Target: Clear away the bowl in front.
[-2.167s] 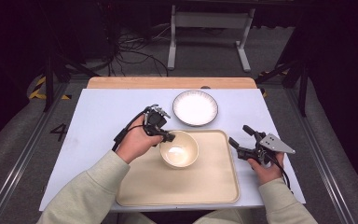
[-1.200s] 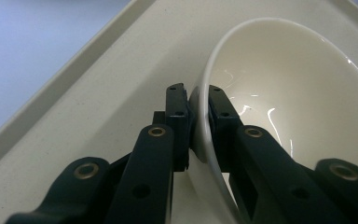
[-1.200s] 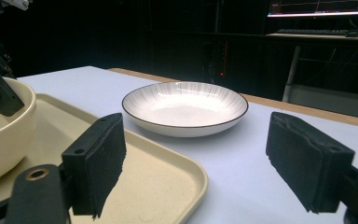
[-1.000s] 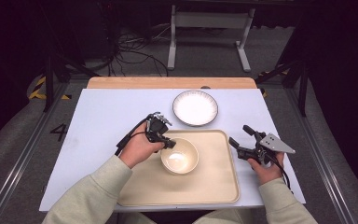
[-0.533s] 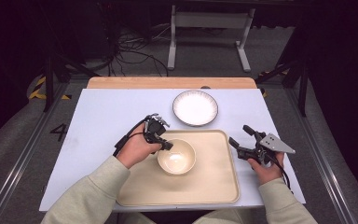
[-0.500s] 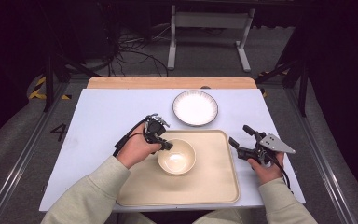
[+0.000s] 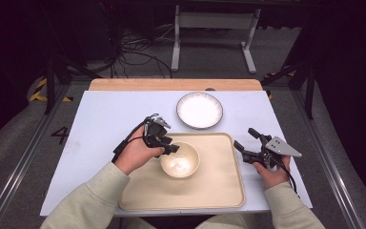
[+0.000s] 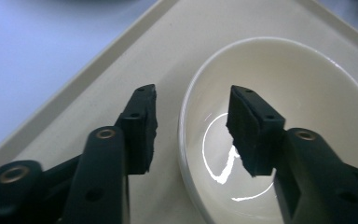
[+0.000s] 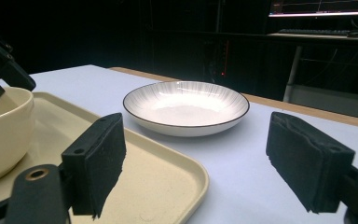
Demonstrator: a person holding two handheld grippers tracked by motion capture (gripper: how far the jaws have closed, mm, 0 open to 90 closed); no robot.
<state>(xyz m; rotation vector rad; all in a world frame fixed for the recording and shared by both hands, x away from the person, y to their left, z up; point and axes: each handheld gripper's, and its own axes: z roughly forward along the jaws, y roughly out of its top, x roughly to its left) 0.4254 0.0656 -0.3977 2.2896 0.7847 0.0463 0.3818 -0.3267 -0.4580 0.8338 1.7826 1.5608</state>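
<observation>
A cream bowl [image 7: 180, 161] stands upright on the beige tray [image 7: 219, 191], left of its middle. My left gripper [image 7: 168, 145] is at the bowl's left rim and open. In the left gripper view one jaw is outside the bowl [image 8: 279, 93] and the other inside, with the rim between them and a gap on both sides. My right gripper [image 7: 244, 138] hovers open at the tray's right edge with nothing between its fingers [image 9: 98, 158]. It faces a white plate [image 9: 186, 107] with a dark rim.
The plate [image 7: 199, 110] lies on the white table just beyond the tray's far edge. A wooden strip [image 7: 171, 84] runs along the table's far side. The table's left half [image 7: 100, 119] is bare. The tray's rim [image 9: 168, 186] lies just ahead of the right gripper.
The bowl and the left gripper at its rim have shifted a little toward the person on the tray. The right hand has stayed in place.
</observation>
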